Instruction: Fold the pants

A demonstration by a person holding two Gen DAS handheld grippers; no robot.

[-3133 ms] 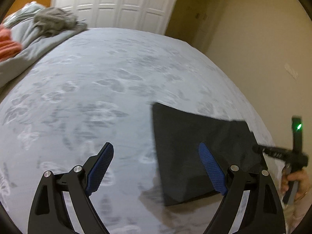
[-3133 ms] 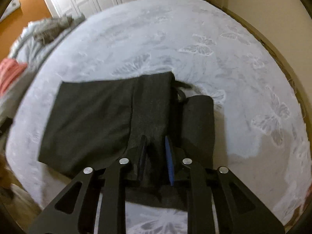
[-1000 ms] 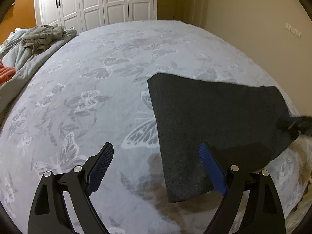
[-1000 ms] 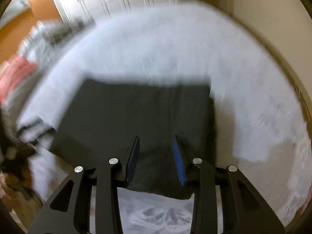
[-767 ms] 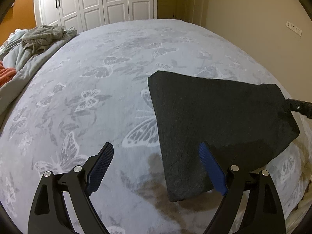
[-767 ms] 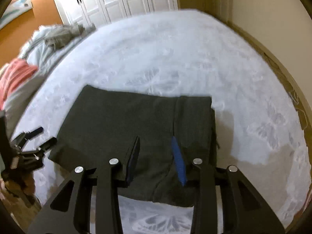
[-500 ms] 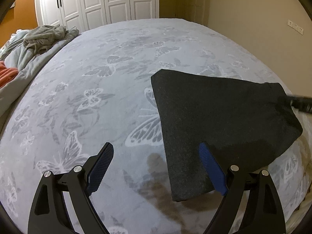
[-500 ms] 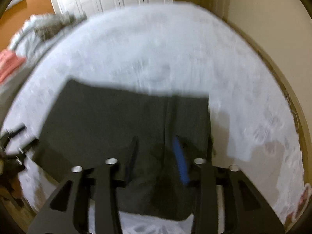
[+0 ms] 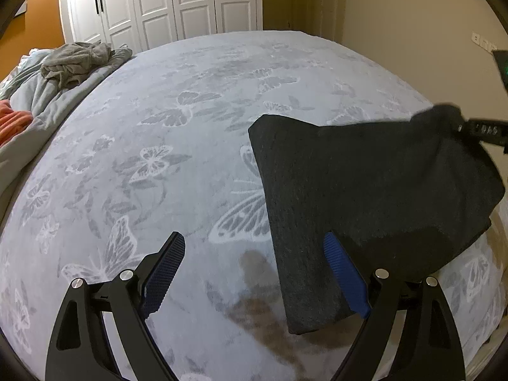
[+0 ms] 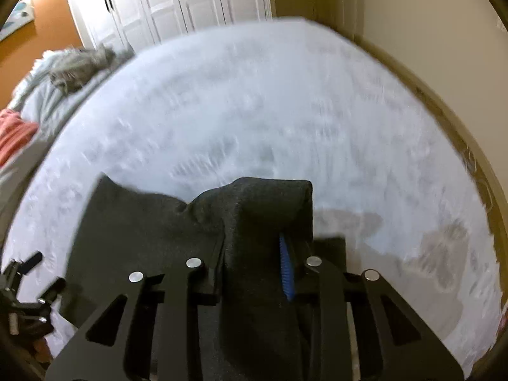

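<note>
Compared with the frame half a second earlier, the right edge of the dark pants (image 9: pixel 365 197) is now rising off the bed (image 9: pixel 190 127), bunching into a peak at the right of the left wrist view, where the right hand-held gripper (image 9: pixel 476 131) is entering the frame. In the right wrist view, the right hand-held gripper (image 10: pixel 254 254) is closing its jaws on a raised fold of the pants (image 10: pixel 263 216); the cloth is filling the gap between the fingers and draping over the left one, while the blue pad of the right finger (image 10: pixel 285 273) is showing beside it. The rest of the pants is lying flat toward the lower left of that view. The left hand-held gripper (image 9: pixel 254 273) is hovering over the bed with its jaws standing wide apart and nothing between them; its right finger (image 9: pixel 344 274) is appearing in front of the near left corner of the pants, and contact cannot be told. The butterfly-patterned bed is filling the centre of both views. A heap of grey bedding (image 9: pixel 73 63) is lying at the upper left, before the white wardrobe doors (image 9: pixel 165 3).
</note>
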